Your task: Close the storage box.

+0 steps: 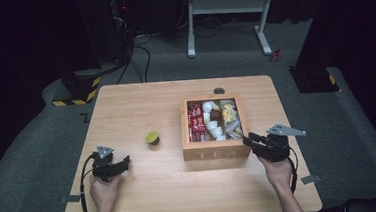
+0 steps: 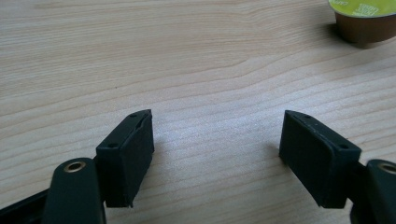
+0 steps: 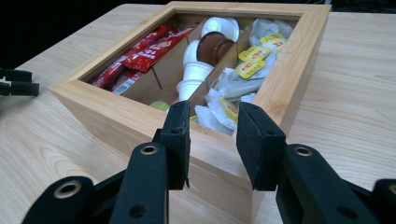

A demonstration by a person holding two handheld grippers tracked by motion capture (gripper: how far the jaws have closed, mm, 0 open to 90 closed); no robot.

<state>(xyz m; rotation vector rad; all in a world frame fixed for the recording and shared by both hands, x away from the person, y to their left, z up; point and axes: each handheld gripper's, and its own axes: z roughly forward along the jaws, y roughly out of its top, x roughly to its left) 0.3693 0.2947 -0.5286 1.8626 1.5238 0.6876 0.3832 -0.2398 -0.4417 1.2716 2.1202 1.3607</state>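
Just beyond right hand-held gripper [image 3: 212,140]: tea box [image 3: 116,109]

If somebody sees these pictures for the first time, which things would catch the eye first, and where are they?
The eye goes first to the wooden tea box on the right half of the table, with red sachets, white cups and yellow-tagged tea bags in its compartments. Next comes the single brown capsule with a green lid, alone to the left of the box. The right gripper sits at the box's near right corner, the left gripper near the table's front left.
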